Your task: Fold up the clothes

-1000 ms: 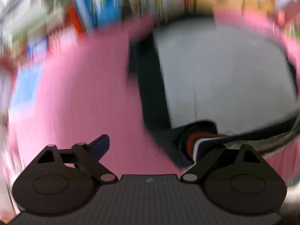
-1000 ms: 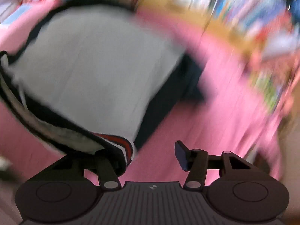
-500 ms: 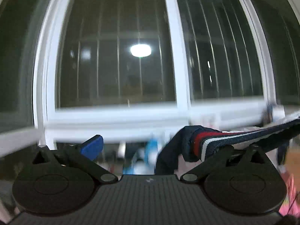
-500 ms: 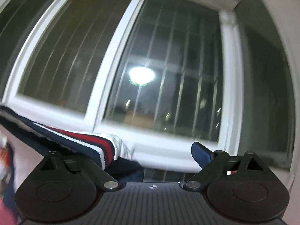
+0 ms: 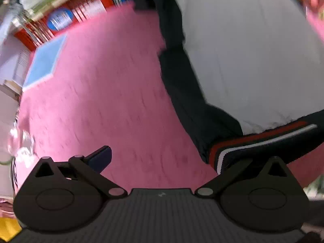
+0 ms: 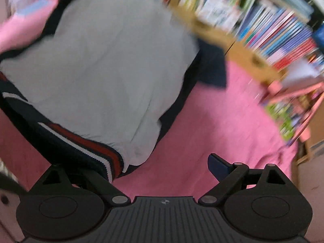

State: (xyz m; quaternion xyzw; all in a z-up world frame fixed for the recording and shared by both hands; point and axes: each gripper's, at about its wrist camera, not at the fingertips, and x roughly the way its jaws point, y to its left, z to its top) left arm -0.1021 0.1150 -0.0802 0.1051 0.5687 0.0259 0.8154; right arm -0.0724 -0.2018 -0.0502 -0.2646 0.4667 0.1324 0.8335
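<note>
Left wrist view: the jacket [image 5: 243, 50] is seen spread grey-lining-up on the pink bedcover [image 5: 101, 101], its striped hem [image 5: 253, 141] draped over the inner finger of the left gripper [image 5: 162, 162], whose jaws are spread wide and pinch nothing. From the right gripper [image 6: 162, 168], likewise wide, the same hem [image 6: 81, 145] is seen running across toward its partner. Both corners are equally near; the 2 grippers are judged set to close on them.
</note>
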